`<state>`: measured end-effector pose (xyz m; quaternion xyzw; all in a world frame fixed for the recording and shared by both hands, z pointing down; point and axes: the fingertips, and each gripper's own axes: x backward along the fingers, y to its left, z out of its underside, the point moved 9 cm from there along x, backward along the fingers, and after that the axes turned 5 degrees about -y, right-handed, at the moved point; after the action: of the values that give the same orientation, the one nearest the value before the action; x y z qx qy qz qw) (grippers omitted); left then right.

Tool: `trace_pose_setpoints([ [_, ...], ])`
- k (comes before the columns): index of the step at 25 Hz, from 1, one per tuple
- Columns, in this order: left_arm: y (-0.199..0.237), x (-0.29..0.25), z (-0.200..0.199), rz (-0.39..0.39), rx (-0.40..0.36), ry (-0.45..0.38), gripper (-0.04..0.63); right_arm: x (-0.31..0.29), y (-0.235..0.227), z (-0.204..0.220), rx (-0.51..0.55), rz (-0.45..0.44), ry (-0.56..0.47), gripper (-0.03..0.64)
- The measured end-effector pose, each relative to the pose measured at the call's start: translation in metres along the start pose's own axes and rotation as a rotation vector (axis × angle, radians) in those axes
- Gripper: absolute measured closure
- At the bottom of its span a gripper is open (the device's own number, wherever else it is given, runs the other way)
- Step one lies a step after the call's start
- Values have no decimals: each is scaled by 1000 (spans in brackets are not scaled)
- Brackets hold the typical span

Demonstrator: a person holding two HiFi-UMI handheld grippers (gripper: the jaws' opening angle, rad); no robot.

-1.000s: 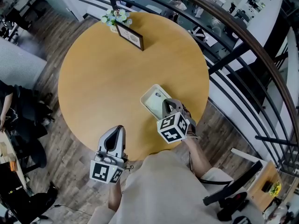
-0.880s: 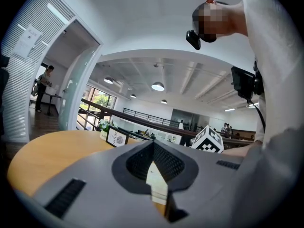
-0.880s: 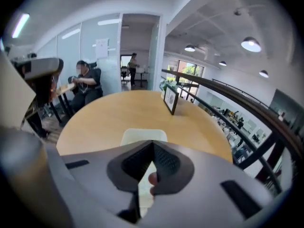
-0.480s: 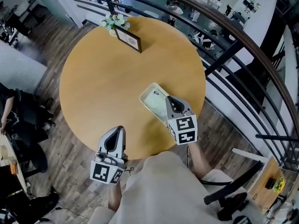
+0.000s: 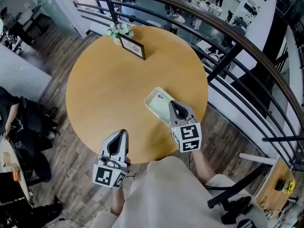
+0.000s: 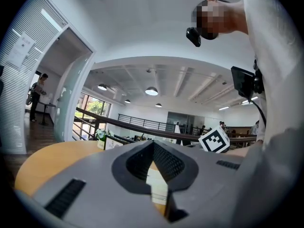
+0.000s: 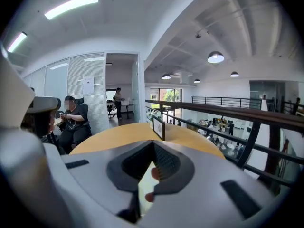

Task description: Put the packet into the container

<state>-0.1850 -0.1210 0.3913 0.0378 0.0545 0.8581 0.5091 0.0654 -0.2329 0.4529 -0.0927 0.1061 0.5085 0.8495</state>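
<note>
A pale rectangular container (image 5: 151, 95) sits on the round wooden table (image 5: 109, 89), near its right edge. Inside it lies a pale flat packet (image 5: 160, 104). My right gripper (image 5: 174, 104) hovers over the container's near corner with its jaws closed to a point. In the right gripper view, the right gripper (image 7: 153, 152) shows only a thin slit, with a pale surface bearing red spots behind it. My left gripper (image 5: 122, 132) is shut at the table's near edge, well left of the container. In the left gripper view, the left gripper (image 6: 153, 143) holds nothing.
A framed card (image 5: 132, 46) and a small bunch of flowers (image 5: 118, 30) stand at the table's far edge. A dark railing (image 5: 228, 51) curves close behind the table on the right. A seated person (image 7: 71, 122) is off to the left.
The right gripper has straightened from a tilted pose and drawn back slightly toward me from over the container. The left gripper has stayed put.
</note>
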Motion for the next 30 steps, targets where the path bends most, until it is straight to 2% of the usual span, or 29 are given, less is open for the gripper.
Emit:
trace_pose_setpoints([
  [7, -5, 14, -10, 21, -35, -31, 591, 35, 17, -18, 32, 40, -129, 612],
  [12, -19, 40, -15, 36, -79, -47, 591, 76, 45, -23, 39, 17, -225, 612],
  [19, -48, 90, -15, 66, -103, -85, 591, 143, 82, -11, 64, 3, -247, 612],
  [28, -84, 166, -8, 108, -109, -117, 591, 226, 152, 10, 122, -6, -285, 612],
  [30, -92, 183, -6, 109, -109, -114, 591, 243, 168, 18, 98, -10, -271, 613],
])
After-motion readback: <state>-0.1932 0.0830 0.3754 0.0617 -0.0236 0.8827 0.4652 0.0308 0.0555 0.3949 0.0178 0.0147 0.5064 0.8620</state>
